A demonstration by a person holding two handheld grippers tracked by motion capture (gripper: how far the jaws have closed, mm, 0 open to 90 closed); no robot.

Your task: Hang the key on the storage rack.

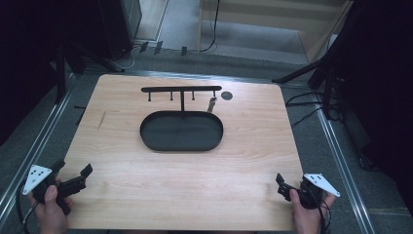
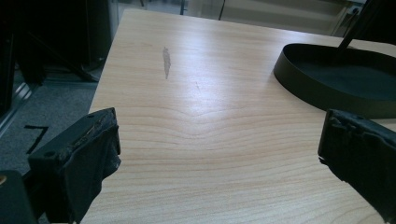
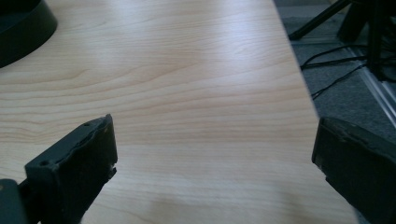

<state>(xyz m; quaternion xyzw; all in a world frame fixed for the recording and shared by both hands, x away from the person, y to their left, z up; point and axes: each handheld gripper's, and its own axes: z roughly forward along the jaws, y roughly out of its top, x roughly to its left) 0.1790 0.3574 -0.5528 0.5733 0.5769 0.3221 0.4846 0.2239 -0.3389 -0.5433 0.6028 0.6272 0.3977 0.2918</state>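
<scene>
Black oval tray (image 1: 181,142) mid-table under hook rack (image 1: 181,89), both tools (image 1: 80,176) (image 1: 282,183) released, near corners.

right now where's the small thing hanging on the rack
In the high view it hangs from the right end of the black rack, just above the oval tray's far right rim.

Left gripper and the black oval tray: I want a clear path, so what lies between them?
Bare wooden tabletop. In the high view and the left gripper view, nothing lies between the open left gripper and the black oval tray.
</scene>
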